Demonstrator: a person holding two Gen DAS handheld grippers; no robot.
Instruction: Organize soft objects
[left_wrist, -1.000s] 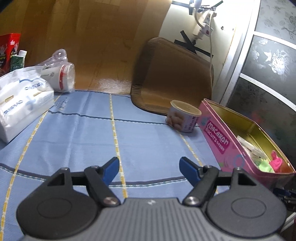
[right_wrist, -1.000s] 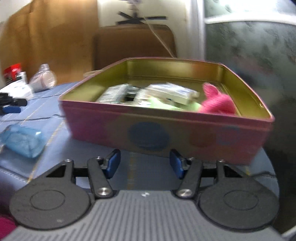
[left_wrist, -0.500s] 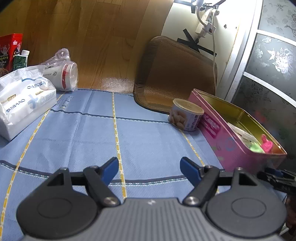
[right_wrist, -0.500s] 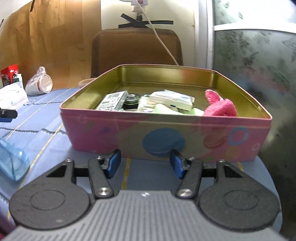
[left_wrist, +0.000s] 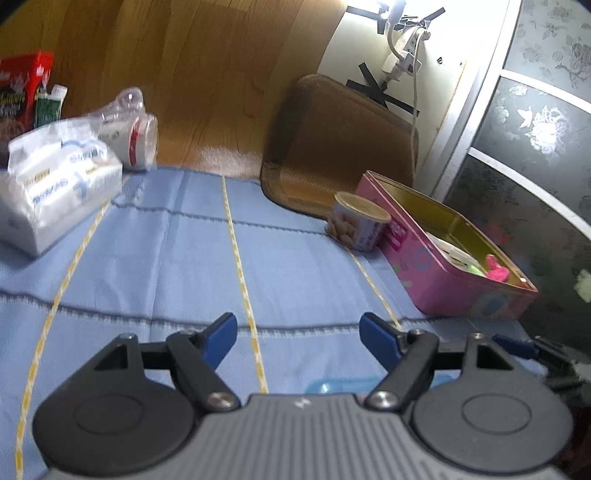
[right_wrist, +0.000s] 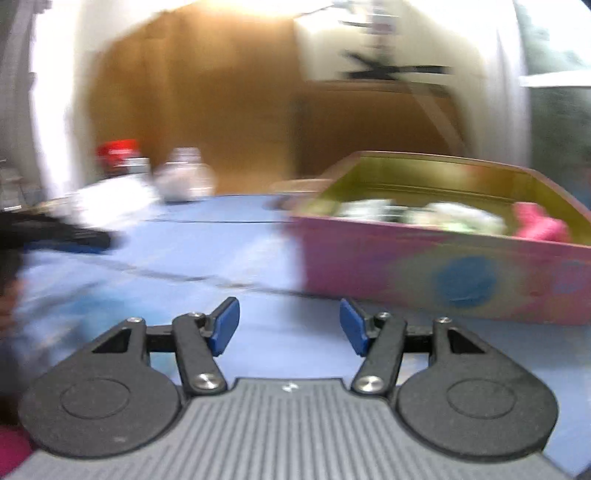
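A pink biscuit tin (left_wrist: 439, 273) with a gold inside stands at the right of the blue cloth (left_wrist: 177, 258); it holds a pink soft toy (left_wrist: 496, 271) and pale packets. It also shows in the blurred right wrist view (right_wrist: 454, 277), with the pink toy (right_wrist: 539, 225) at its right end. My left gripper (left_wrist: 297, 338) is open and empty above the cloth. My right gripper (right_wrist: 288, 326) is open and empty, left of the tin's front wall. A clear blue plastic item (left_wrist: 332, 386) lies just under my left gripper.
A small round snack tub (left_wrist: 356, 227) sits against the tin's far end. A brown mat (left_wrist: 340, 147) leans on the wall behind. A white tissue pack (left_wrist: 55, 184), a bagged cup (left_wrist: 133, 136) and a red box (left_wrist: 22, 88) stand at the far left.
My right gripper has swung left, so the tin now sits to its right and the view is blurred. My left gripper has pulled back and the blue plastic item has come into its view.
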